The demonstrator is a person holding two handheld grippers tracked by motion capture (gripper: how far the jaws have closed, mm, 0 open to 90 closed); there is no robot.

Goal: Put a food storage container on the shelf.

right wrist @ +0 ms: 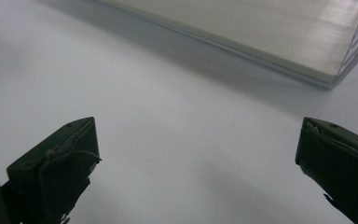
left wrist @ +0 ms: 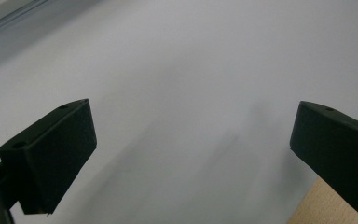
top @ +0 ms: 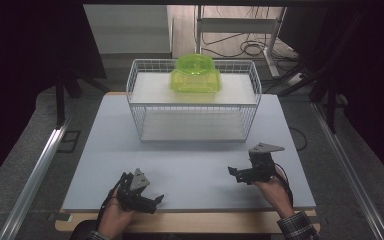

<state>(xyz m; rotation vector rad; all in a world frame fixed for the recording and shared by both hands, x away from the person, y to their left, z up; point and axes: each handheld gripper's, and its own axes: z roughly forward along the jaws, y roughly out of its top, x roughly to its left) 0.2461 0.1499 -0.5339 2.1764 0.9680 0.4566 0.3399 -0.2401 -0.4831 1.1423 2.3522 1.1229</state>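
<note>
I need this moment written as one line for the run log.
left gripper: open, empty | right gripper: open, empty | green container: on upper shelf of wire rack | table: both grippers near front edge

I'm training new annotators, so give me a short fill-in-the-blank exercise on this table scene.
1. The translucent container on the wire rack's upper shelf is ____ in colour.
2. The left gripper has its jaws ____.
3. The right gripper holds ____ between its jaws.

Missing words: green; open; nothing
</note>
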